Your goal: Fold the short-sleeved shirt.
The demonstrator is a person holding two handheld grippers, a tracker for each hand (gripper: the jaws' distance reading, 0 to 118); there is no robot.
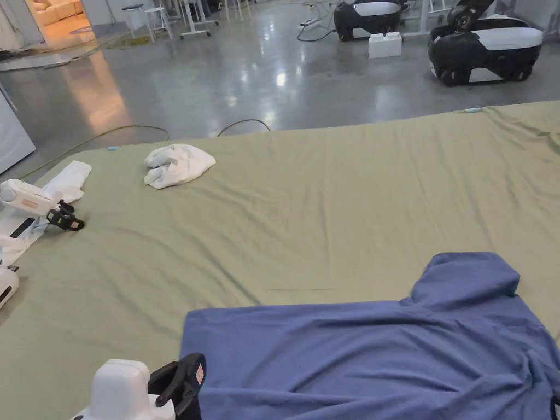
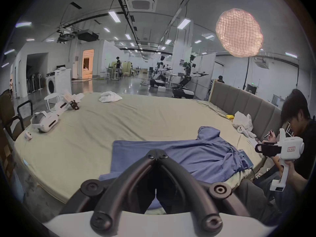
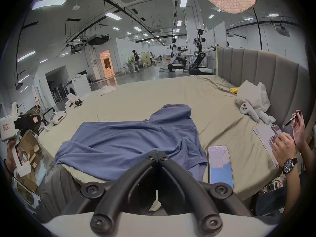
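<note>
A blue short-sleeved shirt [image 1: 372, 350] lies spread out and rumpled on the olive bed sheet [image 1: 328, 219], near the front edge, with one sleeve [image 1: 470, 276] pointing away from me. The shirt [image 2: 188, 157] lies just beyond my left gripper [image 2: 157, 155], whose jaws meet at the tips with nothing between them. In the head view my left gripper [image 1: 191, 372] hovers at the shirt's near left corner. My right gripper [image 3: 157, 155] is shut and empty too, above the shirt's [image 3: 130, 138] near hem. Each gripper appears in the other's view: right [image 2: 258, 149], left [image 3: 38, 120].
A crumpled white garment [image 1: 178, 164] lies at the far left of the bed, a spare gripper [image 1: 38, 205] and a headset [image 2: 45, 120] along the left edge. A phone [image 3: 220, 165] rests beside the shirt. Another person's hands [image 3: 283, 146], papers, a bag [image 3: 253, 95] and the headboard [image 3: 256, 69] are on the right.
</note>
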